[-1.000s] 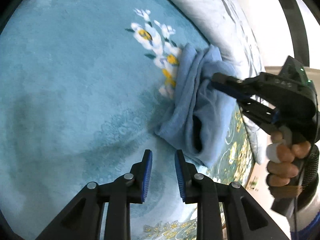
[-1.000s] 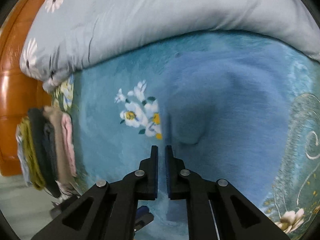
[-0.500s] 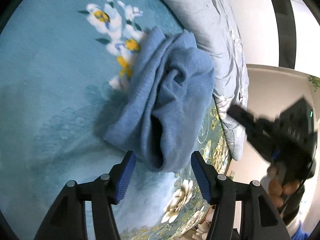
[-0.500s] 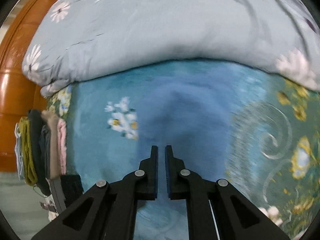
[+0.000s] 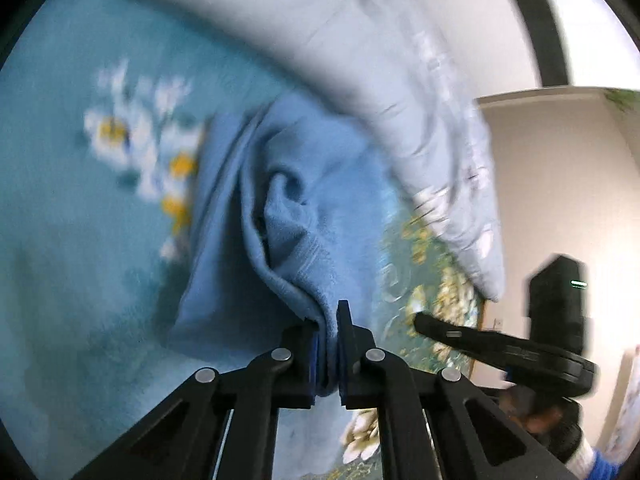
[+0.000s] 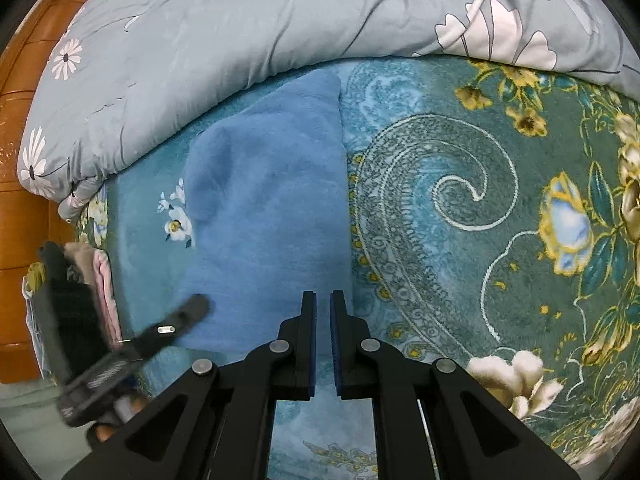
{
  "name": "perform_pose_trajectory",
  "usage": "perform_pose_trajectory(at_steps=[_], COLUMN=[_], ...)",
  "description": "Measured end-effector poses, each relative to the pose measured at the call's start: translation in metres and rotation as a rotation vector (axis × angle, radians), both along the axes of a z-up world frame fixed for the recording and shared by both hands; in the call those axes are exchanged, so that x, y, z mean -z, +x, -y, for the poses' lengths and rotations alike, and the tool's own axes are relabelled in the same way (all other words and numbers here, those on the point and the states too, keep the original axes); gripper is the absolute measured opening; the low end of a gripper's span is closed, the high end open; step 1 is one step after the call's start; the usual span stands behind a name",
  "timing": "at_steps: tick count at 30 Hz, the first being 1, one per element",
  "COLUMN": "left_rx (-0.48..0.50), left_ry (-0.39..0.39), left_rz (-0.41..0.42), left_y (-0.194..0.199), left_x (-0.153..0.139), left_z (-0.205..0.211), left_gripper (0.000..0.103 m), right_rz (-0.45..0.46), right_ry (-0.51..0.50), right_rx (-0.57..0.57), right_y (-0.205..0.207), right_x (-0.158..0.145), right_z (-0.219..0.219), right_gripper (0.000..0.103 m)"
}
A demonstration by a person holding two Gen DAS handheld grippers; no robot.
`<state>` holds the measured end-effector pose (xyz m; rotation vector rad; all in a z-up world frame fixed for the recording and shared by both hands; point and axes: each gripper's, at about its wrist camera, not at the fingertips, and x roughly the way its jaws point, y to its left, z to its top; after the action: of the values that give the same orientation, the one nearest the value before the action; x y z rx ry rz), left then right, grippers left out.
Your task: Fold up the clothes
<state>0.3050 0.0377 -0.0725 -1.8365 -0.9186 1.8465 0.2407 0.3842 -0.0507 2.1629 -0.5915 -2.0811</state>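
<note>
Left tool (image 5: 329, 344), black with blue-lined fingers, is pinching the near hem of the blue fleece garment (image 5: 288, 200); the cloth bunches into a fold between its fingers. In the right wrist view this tool (image 6: 188, 312) shows blurred at the near left corner of the garment (image 6: 272, 208).

Garment lies crumpled on the teal plush bed blanket (image 5: 80, 240) (image 6: 460, 220), which carries white and yellow flowers on the left and a paisley swirl with gold blooms on the right. Its far end touches the edge of the pale grey floral quilt (image 5: 400, 60) (image 6: 240, 32), which is heaped along the far side of the bed.

At the far left of the right wrist view, a stack of folded clothes (image 6: 100, 276) sits beside an orange wooden headboard (image 6: 24, 120); details are blurred.

Right tool (image 6: 323, 340) hovers above the near right edge of the garment, fingers nearly together with a narrow gap and nothing between them. In the left wrist view it (image 5: 424, 322) sits to the right, clear of the cloth, too blurred to read its fingers.
</note>
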Motion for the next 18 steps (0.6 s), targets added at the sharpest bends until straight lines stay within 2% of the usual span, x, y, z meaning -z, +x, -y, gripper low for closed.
perform_pose_trajectory(at_steps=[3, 9, 11, 13, 16, 18], left_rx=[-0.026, -0.076, -0.085, -0.057, -0.044, -0.101], left_ry=[-0.028, -0.063, -0.051, -0.063, -0.098, -0.087], left_rz=[0.015, 0.040, 0.040, 0.027, 0.034, 0.037], left_y=[0.003, 0.005, 0.002, -0.002, -0.006, -0.008], left_x=[0.012, 0.034, 0.036, 0.030, 0.022, 0.016], left_z=[0.009, 0.026, 0.030, 0.029, 0.037, 0.054], left_gripper=[0.007, 0.010, 0.012, 0.020, 0.031, 0.035], right_rz=[-0.005, 0.042, 0.041, 0.044, 0.061, 0.070], right_ry=[-0.011, -0.059, -0.085, -0.106, -0.141, -0.171], right_rx=[-0.003, 0.019, 0.020, 0.012, 0.014, 0.015], right_y=[0.000, 0.009, 0.012, 0.015, 0.021, 0.026], right_x=[0.001, 0.026, 0.033, 0.041, 0.054, 0.063], right_z=[-0.001, 0.003, 0.005, 0.006, 0.005, 0.004], right_gripper=[0.007, 0.007, 0.011, 0.026, 0.035, 0.040])
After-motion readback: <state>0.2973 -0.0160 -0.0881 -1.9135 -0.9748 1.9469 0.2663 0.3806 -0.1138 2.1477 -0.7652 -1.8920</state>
